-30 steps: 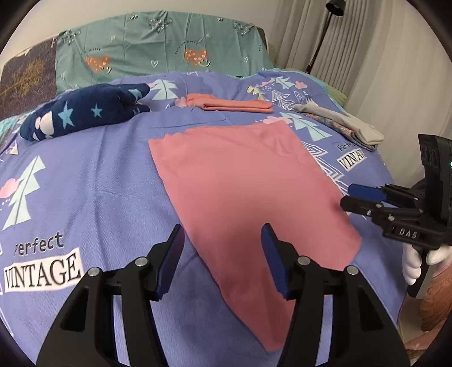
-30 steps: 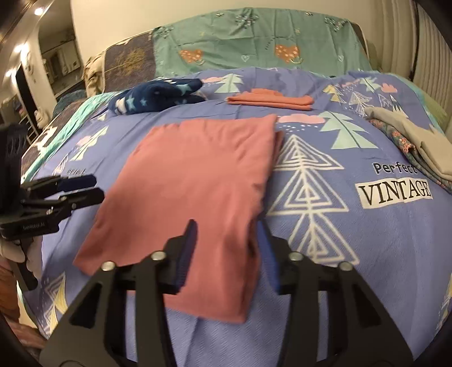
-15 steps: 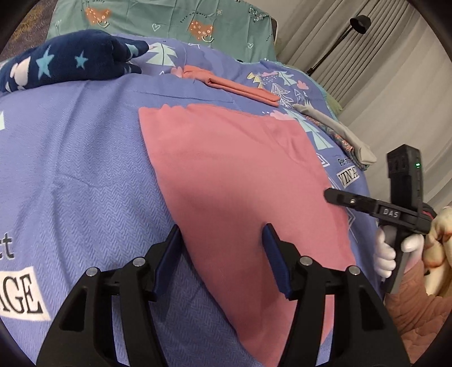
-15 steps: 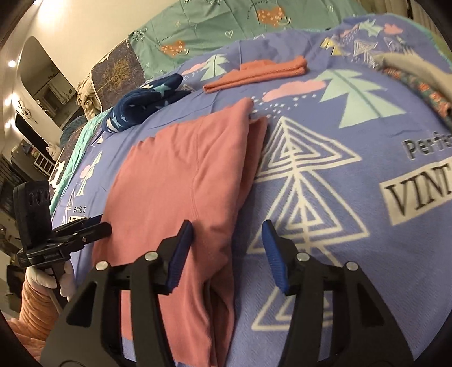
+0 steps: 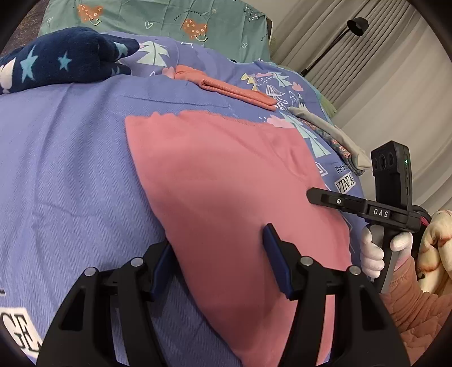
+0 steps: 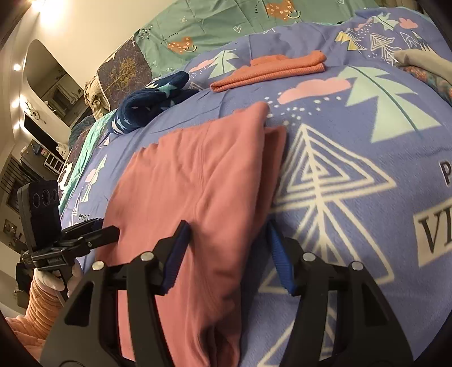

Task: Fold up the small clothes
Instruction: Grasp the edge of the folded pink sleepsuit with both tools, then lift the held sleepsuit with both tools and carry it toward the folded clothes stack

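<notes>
Pink garment [image 5: 226, 180] half-folded on bed [image 5: 70, 169]; orange piece [image 6: 271, 70] upper frame done. Left hand-held gripper [image 5: 217, 259] wide, right hand-held gripper [image 6: 228, 254] opening; both empty.

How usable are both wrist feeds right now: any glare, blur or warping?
Left wrist view: even light, sharp on the pink garment, fisheye bends the bedspread. Right wrist view: ceiling lights flare at upper left, warm cast, bedspread print slightly soft at the right edge, same barrel warp.
</notes>
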A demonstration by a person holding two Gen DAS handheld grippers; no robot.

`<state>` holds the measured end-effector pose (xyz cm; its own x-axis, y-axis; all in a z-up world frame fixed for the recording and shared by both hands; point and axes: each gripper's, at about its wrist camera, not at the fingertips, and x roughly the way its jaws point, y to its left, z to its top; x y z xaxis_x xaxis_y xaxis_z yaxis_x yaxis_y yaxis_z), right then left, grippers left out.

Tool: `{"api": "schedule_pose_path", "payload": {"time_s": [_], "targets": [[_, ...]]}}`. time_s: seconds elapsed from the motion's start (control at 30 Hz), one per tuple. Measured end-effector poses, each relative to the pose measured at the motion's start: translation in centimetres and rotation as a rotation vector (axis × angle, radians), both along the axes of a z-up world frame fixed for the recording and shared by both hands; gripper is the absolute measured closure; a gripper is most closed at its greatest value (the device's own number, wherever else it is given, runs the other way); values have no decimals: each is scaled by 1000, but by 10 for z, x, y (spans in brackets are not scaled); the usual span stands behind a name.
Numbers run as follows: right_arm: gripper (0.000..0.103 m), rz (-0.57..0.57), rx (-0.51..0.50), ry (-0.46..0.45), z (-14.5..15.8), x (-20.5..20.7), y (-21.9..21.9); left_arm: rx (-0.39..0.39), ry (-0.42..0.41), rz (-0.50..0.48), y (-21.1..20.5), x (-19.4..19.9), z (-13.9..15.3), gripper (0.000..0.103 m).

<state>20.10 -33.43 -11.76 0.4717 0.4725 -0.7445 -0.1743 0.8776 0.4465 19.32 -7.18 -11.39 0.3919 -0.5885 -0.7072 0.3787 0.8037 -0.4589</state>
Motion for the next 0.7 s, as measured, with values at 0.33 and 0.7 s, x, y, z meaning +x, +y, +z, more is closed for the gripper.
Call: {"api": "schedule_pose_path", "payload": {"time_s": [0.33,0.7], "targets": [[48,19,-22,-18,-1,16,13,-14,-5,-9,-7,12,-2,43],[82,28,-168,-137,17,1,35,87,-99,-12,-18,4,8,67]]}}
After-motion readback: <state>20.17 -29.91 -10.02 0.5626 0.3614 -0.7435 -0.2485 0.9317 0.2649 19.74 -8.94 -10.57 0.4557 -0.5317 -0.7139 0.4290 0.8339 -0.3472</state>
